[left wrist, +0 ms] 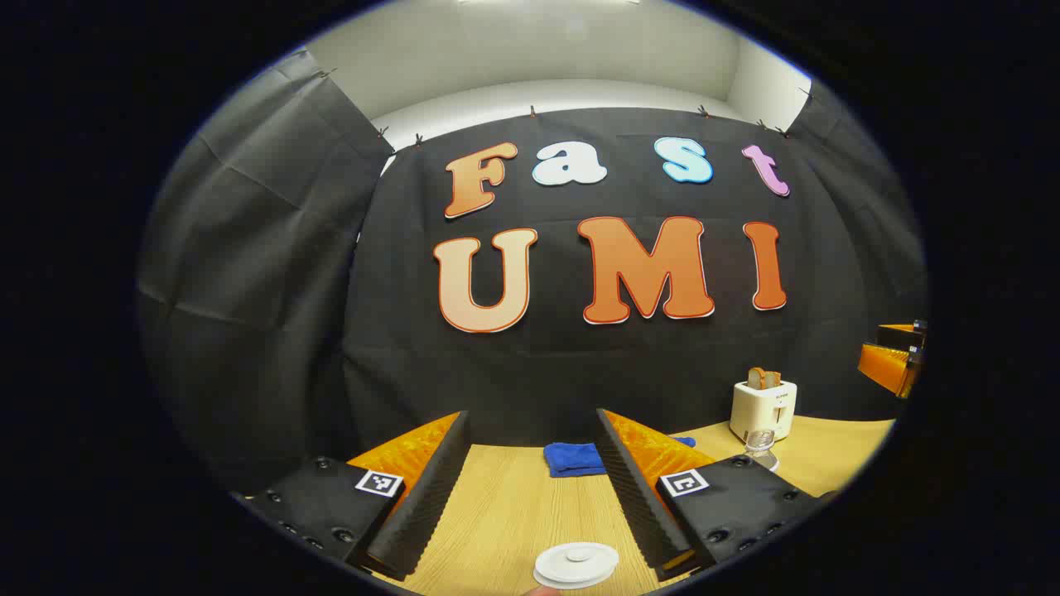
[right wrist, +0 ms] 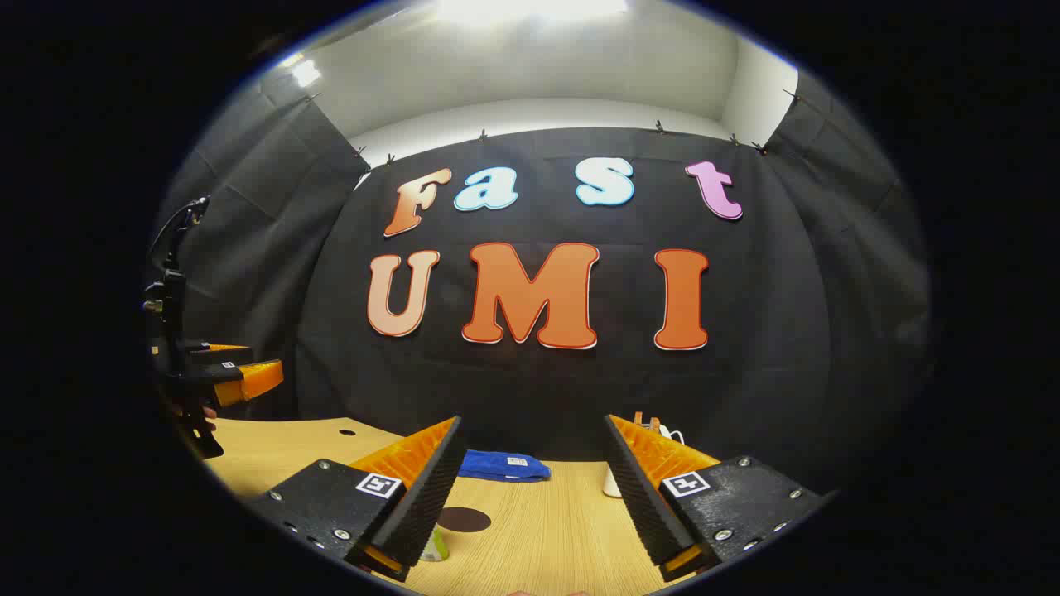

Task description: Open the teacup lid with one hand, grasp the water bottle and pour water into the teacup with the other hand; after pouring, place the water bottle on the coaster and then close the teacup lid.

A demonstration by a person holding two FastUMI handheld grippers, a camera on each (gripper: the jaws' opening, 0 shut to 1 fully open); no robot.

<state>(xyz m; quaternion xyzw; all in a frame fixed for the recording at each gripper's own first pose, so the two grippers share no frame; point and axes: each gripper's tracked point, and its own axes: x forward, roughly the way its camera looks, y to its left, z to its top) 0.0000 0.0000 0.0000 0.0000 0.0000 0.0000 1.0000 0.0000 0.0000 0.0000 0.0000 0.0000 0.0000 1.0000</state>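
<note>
In the left gripper view, a round white teacup lid with a small knob lies at the bottom edge, below the gap between my fingers; the cup under it is hidden. My left gripper is open above it and holds nothing. In the right gripper view, my right gripper is open too, with a dark round coaster on the table between its fingers. A pale greenish object, perhaps the water bottle, peeks out beside the left finger. The left gripper hangs at the far left above the table.
A folded blue cloth lies at the back of the wooden table against the black wall. A white toaster with bread stands at the back right, a clear glass object in front of it. The right gripper is at the right edge.
</note>
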